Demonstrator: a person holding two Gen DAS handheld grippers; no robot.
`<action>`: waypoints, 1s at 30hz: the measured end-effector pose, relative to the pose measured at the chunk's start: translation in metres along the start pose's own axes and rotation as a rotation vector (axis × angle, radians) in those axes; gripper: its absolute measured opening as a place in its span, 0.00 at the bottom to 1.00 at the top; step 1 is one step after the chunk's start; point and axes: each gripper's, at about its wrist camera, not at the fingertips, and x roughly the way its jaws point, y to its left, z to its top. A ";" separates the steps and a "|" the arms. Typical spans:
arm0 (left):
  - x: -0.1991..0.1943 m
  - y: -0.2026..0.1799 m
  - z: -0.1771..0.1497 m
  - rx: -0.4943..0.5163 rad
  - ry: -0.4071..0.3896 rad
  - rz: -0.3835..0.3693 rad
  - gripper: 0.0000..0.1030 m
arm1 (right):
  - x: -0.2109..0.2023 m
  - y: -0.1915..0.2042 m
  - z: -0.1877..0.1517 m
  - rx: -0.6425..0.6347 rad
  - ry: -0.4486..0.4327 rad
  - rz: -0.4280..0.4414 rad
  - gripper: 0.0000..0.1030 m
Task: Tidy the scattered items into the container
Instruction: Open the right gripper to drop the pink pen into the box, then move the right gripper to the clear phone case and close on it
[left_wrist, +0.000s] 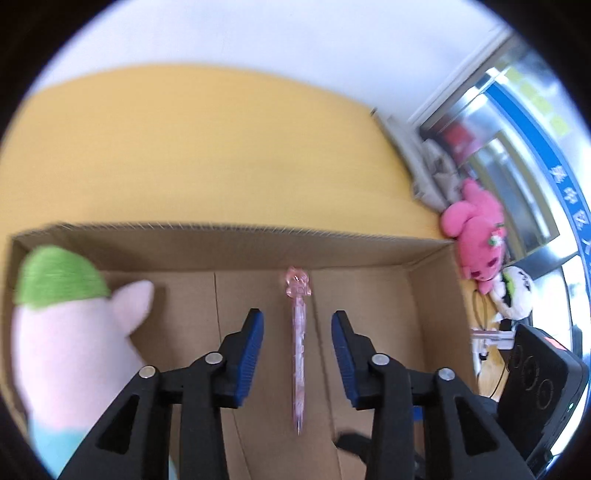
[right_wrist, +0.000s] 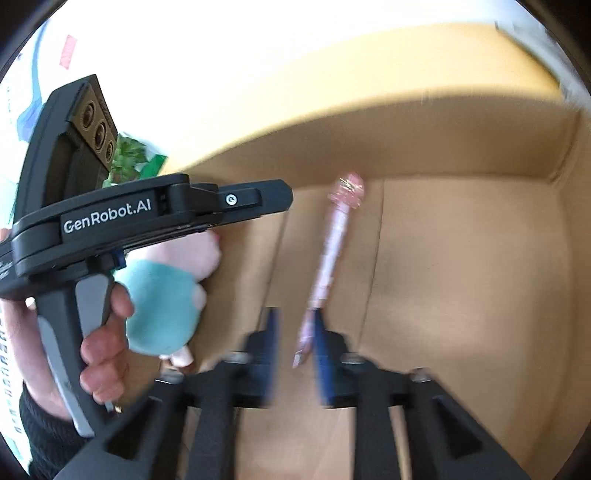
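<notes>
The pink pen (left_wrist: 298, 343) is lying on the cardboard box (left_wrist: 236, 236) floor, looking light, stiff and slippery; mid-barrel seems the best hold. The left tool (left_wrist: 297, 354) is hanging open above it, gripping nothing. The right tool (right_wrist: 295, 354), blurred, is standing parted around the pen's tip, contact unclear.

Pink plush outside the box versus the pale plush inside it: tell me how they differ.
The pink plush lies outside the cardboard box, on the table beside its right wall; the pale plush lies inside, at the box's left end. The pink plush is bright pink all over; the pale plush is light pink with a green cap. Both are soft toys.
</notes>
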 end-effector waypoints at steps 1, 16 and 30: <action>-0.013 -0.004 -0.004 0.012 -0.027 0.000 0.40 | -0.016 0.006 -0.007 -0.011 -0.043 0.002 0.79; -0.195 -0.079 -0.157 0.186 -0.433 0.100 0.73 | -0.159 0.060 -0.107 -0.168 -0.252 -0.230 1.00; -0.221 -0.081 -0.267 0.176 -0.456 0.168 0.76 | -0.179 0.091 -0.177 -0.245 -0.333 -0.319 1.00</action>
